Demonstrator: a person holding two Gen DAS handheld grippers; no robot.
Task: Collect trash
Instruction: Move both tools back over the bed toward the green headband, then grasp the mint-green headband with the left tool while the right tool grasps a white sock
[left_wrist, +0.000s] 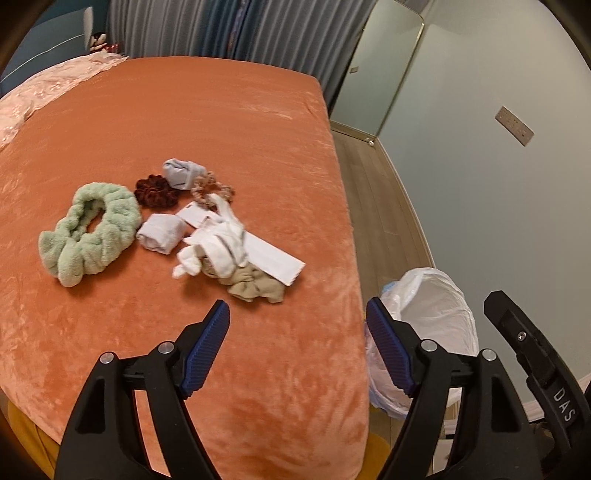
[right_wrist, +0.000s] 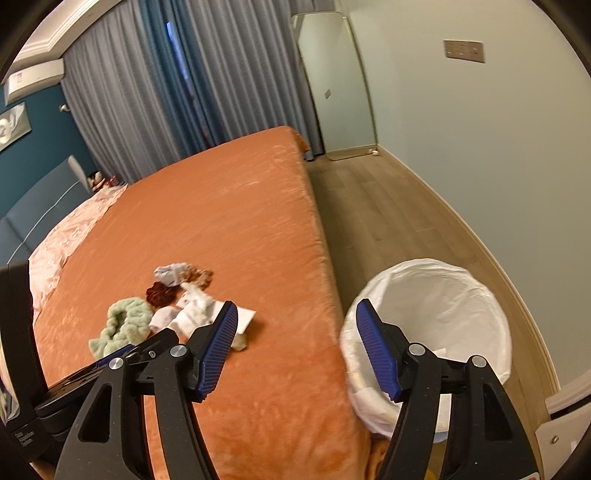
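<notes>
A small heap lies on the orange bed: a green fluffy scrunchie, a dark red scrunchie, a folded white wad, a crumpled white tissue, a flat white paper sachet, a beige cloth lump and a light blue wad. My left gripper hangs open above the bed's near corner, short of the heap, nothing between its fingers. My right gripper is open and empty over the bed's edge. The white-lined bin stands on the floor beside the bed.
A wooden floor strip runs between the bed and the pale wall. A tall mirror leans in the far corner by grey curtains. A pink quilt covers the bed's far left. The right tool's body shows at the left view's right edge.
</notes>
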